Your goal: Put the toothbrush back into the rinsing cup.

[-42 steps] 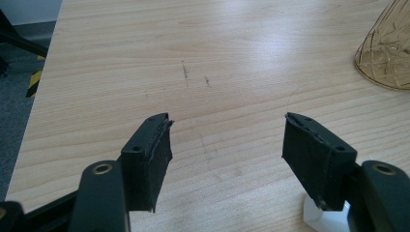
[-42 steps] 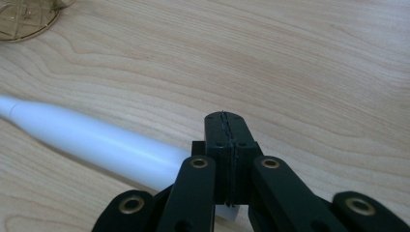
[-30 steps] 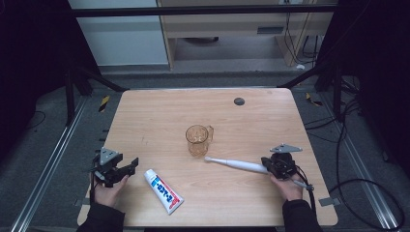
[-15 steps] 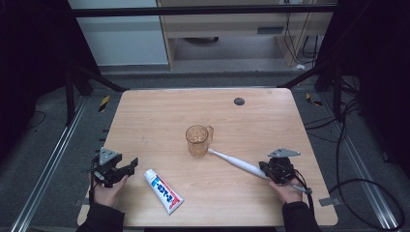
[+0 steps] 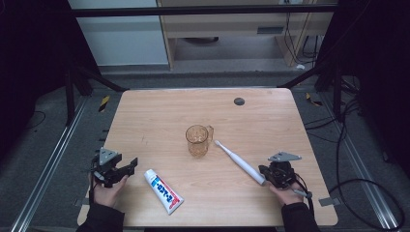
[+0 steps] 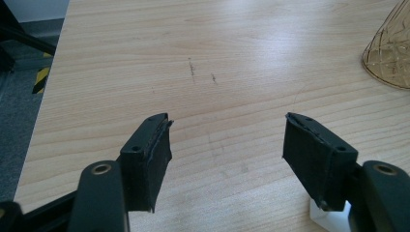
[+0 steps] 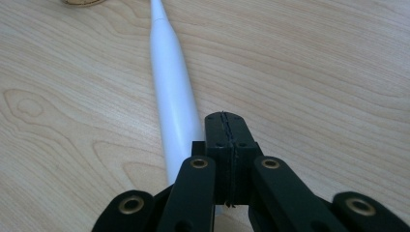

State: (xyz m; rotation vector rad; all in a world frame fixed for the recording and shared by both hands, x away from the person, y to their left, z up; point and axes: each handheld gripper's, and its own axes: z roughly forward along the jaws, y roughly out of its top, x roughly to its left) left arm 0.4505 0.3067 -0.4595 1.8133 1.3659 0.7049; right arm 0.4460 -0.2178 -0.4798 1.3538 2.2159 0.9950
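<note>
So your right gripper (image 7: pixel 226 126) has its jaws pressed flat together beside the white toothbrush (image 7: pixel 174 104), holding nothing. The toothbrush lies on the table (image 5: pixel 270 116), its head just beside the amber cup (image 5: pixel 198 140) (not in it). Your left gripper (image 6: pixel 226 150) waits wide open and empty; the toothpaste tube (image 5: pixel 163 191) looks untouched.

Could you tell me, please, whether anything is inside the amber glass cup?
Through the clear cup only its base and the table show; nothing seems inside. The toothbrush head lies on the table beside it.
</note>
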